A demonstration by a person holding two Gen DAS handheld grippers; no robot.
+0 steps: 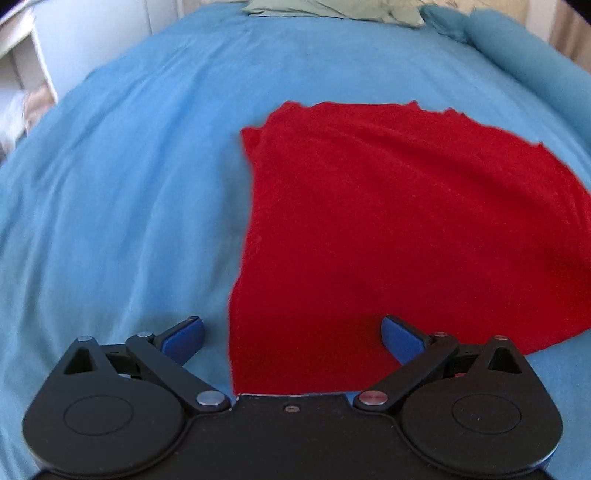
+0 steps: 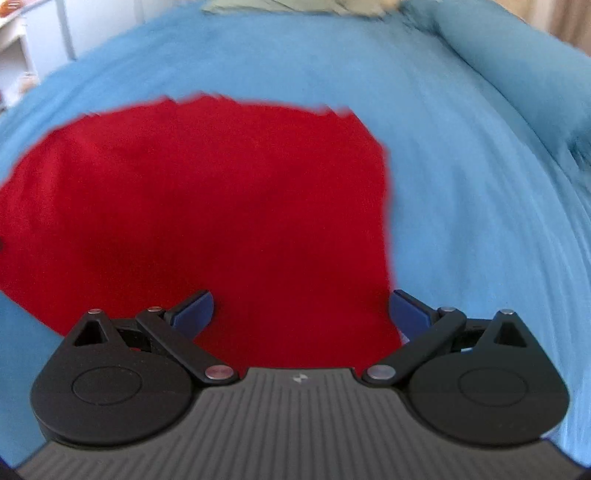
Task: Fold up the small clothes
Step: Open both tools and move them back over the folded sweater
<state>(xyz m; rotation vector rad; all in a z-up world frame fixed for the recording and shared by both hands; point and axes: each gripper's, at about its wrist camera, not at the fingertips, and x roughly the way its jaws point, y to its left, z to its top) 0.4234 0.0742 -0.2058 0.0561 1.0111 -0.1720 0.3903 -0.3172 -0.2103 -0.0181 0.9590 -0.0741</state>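
Note:
A red garment (image 1: 388, 229) lies flat on the blue bedsheet (image 1: 129, 184). My left gripper (image 1: 291, 334) is open and empty over the garment's near left corner, its left finger over the sheet and its right finger over the cloth. The garment (image 2: 207, 206) also shows in the right wrist view. My right gripper (image 2: 301, 308) is open and empty over the garment's near right corner, its right finger at the cloth's right edge. Both views are motion-blurred.
A blue bolster (image 1: 524, 55) lies along the bed's right side, also in the right wrist view (image 2: 509, 62). A pale green cloth (image 1: 332, 9) lies at the far end. White shelving (image 1: 22, 74) stands at the left beyond the bed.

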